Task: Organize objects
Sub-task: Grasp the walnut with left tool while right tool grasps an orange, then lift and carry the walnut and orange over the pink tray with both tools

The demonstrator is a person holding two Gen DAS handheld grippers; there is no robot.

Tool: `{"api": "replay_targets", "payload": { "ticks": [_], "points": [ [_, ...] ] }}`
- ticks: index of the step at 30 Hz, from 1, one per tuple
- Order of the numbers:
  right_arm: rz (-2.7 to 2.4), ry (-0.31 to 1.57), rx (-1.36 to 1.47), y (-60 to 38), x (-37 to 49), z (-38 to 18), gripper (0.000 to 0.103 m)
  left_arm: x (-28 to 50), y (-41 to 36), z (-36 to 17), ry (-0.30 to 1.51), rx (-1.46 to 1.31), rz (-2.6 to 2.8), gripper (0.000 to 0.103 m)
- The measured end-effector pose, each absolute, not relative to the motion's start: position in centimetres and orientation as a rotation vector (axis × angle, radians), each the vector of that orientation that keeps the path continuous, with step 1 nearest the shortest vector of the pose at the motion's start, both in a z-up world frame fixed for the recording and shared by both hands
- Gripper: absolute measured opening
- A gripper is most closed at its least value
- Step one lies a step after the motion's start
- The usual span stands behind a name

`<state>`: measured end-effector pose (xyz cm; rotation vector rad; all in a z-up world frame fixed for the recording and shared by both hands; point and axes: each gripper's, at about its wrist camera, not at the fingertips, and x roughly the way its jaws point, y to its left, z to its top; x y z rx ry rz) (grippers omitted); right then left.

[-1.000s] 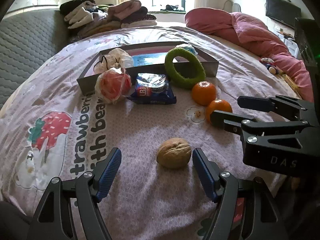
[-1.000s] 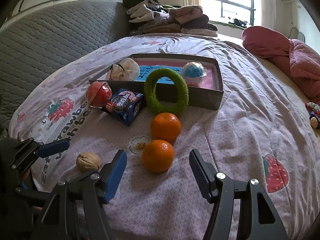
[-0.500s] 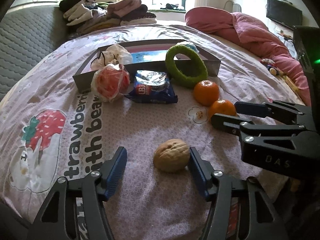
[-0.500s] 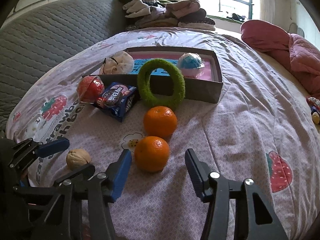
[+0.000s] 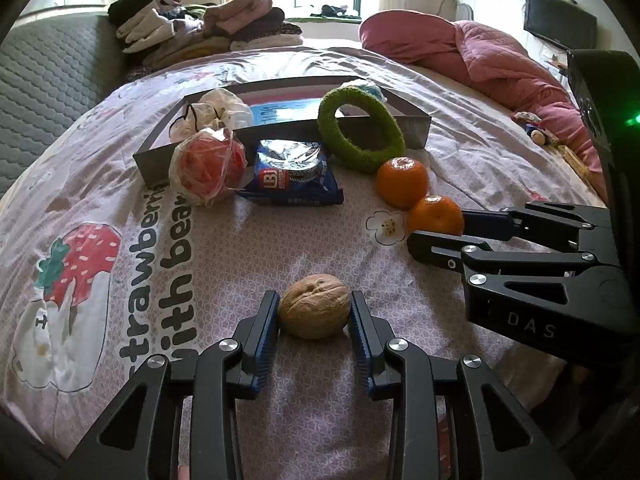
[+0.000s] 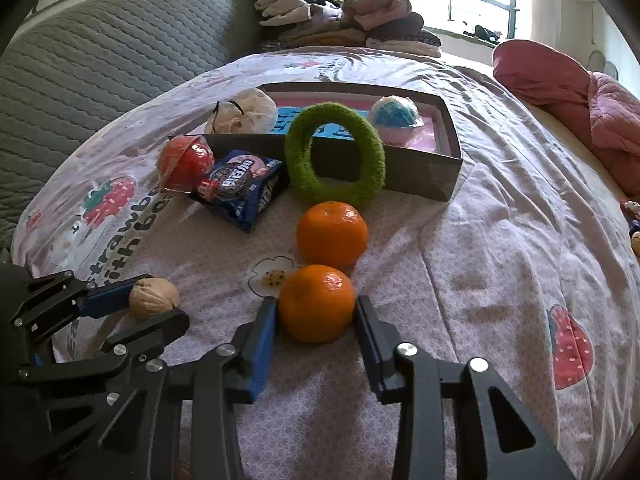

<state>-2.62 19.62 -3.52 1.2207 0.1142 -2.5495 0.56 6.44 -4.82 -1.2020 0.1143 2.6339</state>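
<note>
A brown walnut [image 5: 314, 312] lies on the lilac bedsheet, and my left gripper [image 5: 314, 299] is closing on it, its blue pads touching both sides. My right gripper [image 6: 316, 305] is closing the same way on the nearer orange [image 6: 316, 300], with a pad against each flank. From the right wrist view the left gripper [image 6: 156, 306] and the walnut [image 6: 154, 298] show at the lower left. A second orange [image 6: 332, 234] sits just behind the held one. Beyond it a green fuzzy ring [image 6: 334, 156] leans on a grey open box [image 6: 420, 176].
A blue cookie pack [image 6: 240, 188] and a bagged red ball [image 6: 184, 164] lie in front of the box. A white bag [image 6: 244, 114] and a blue-white ball [image 6: 394, 118] are inside it. Folded clothes [image 6: 340, 20], a pink quilt [image 6: 560, 92] and a grey headboard [image 6: 100, 60] border the bed.
Both grippers' jaws have narrowed from wide apart. The left pads now meet the walnut and the right pads meet the nearer orange. Neither hand has shifted much.
</note>
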Motion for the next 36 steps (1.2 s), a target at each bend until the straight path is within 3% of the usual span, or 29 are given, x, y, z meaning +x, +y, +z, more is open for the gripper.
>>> {"api": "replay_targets", "payload": {
  "ticks": [36],
  "points": [
    [-2.554,0.094,1.053,18.9,-1.2,-1.0,0.038,-0.4,4.6,-2.0,0.069,-1.085,2.747,0.035]
  ]
}}
